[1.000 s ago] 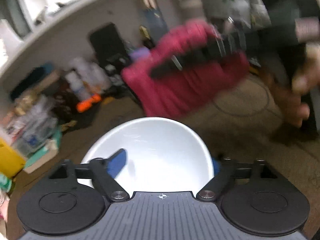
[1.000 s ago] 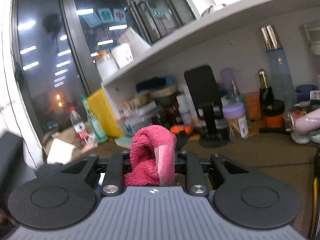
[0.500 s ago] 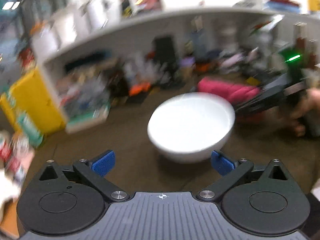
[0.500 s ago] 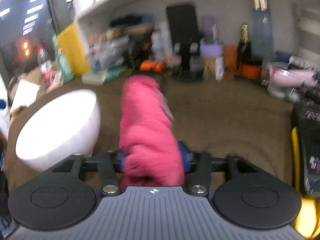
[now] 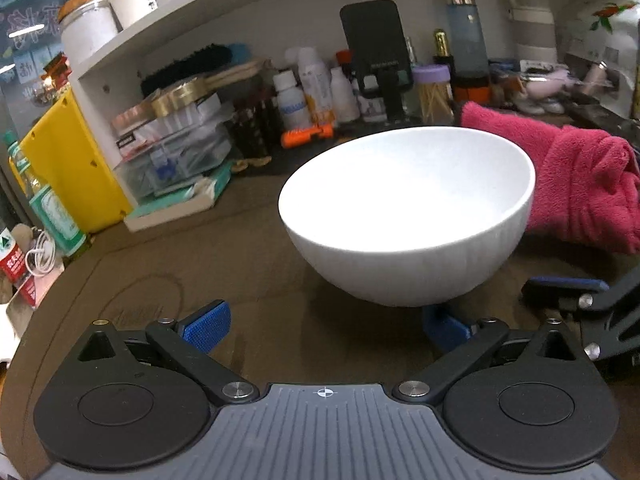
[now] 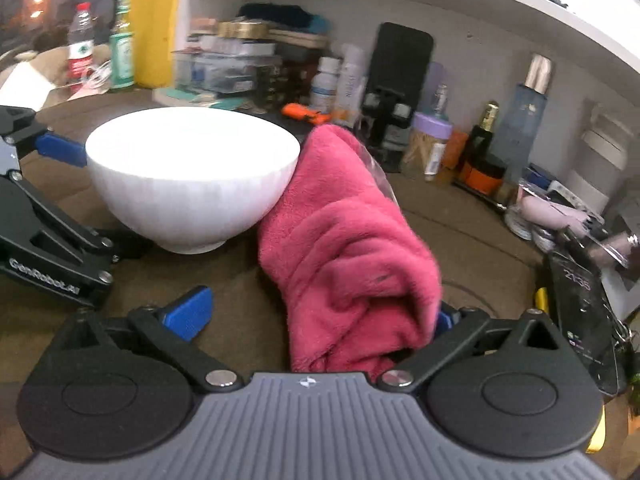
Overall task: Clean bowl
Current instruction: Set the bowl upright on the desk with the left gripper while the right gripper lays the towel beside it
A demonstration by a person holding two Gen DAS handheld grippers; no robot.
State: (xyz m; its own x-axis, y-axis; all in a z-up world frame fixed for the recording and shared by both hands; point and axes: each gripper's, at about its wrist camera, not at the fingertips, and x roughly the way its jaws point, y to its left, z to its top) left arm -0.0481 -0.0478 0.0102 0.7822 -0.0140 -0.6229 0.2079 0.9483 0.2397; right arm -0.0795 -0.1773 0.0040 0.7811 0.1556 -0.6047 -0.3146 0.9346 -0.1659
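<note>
- Where the left wrist view begins, the left gripper (image 5: 326,326) sits low over the brown table (image 5: 224,256) with its blue-padded fingers (image 5: 206,325) spread wide, holding nothing.
- Just ahead of those fingers stands the white bowl (image 5: 408,216), upright on the table; its base is close to the right-hand pad, though contact cannot be told.
- In the right wrist view the right gripper (image 6: 310,316) is also spread wide, its blue left pad (image 6: 188,312) bare and apart from everything.
- A pink cloth (image 6: 352,248) lies between its fingers, bunched against the right-hand finger and hiding most of that pad; the jaws do not pinch it.
- The cloth runs forward from the gripper and its far end leans against the side of the bowl (image 6: 192,176), which stands ahead and to the left.
- Seen from the left wrist, the same cloth (image 5: 580,188) is heaped just right of the bowl, with the right gripper's blue fingertip (image 5: 568,284) below it.
- Farther back, a black phone stand (image 5: 376,52), bottles (image 5: 316,80) and a lilac-lidded jar (image 5: 432,92) crowd under a white shelf (image 5: 248,4).
- A yellow box (image 5: 68,160) stands at far left.
</note>
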